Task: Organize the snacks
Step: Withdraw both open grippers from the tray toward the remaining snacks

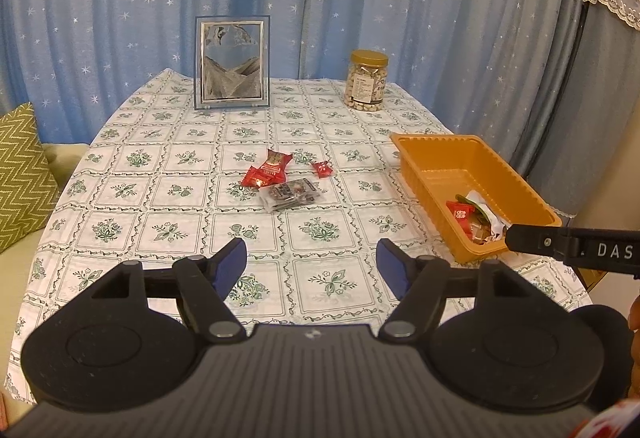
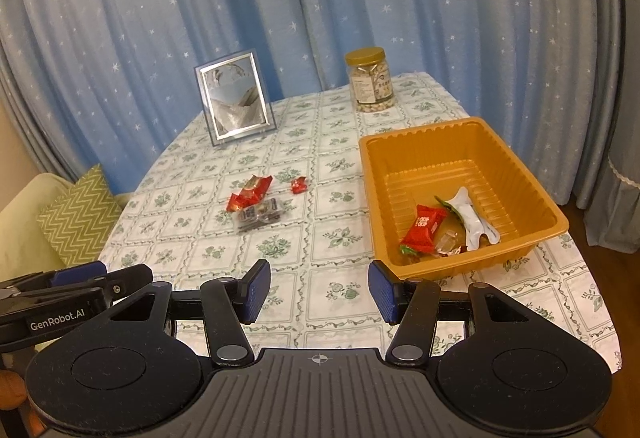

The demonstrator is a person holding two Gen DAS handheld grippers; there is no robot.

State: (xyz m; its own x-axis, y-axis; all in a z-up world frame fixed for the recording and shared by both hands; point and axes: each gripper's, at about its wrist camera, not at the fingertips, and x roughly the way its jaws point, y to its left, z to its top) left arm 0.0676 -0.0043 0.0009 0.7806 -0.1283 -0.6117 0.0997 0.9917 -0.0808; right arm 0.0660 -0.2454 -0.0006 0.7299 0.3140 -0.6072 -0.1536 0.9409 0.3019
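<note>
Left gripper (image 1: 311, 264) parted, empty; right gripper (image 2: 319, 292) parted, empty; tray (image 2: 532, 194) holds snacks (image 2: 424, 228).

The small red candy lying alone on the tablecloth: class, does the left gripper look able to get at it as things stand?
Probably yes. The left gripper is open and empty, the small red candy lies apart from the other wrappers, and only bare tablecloth lies between.
</note>
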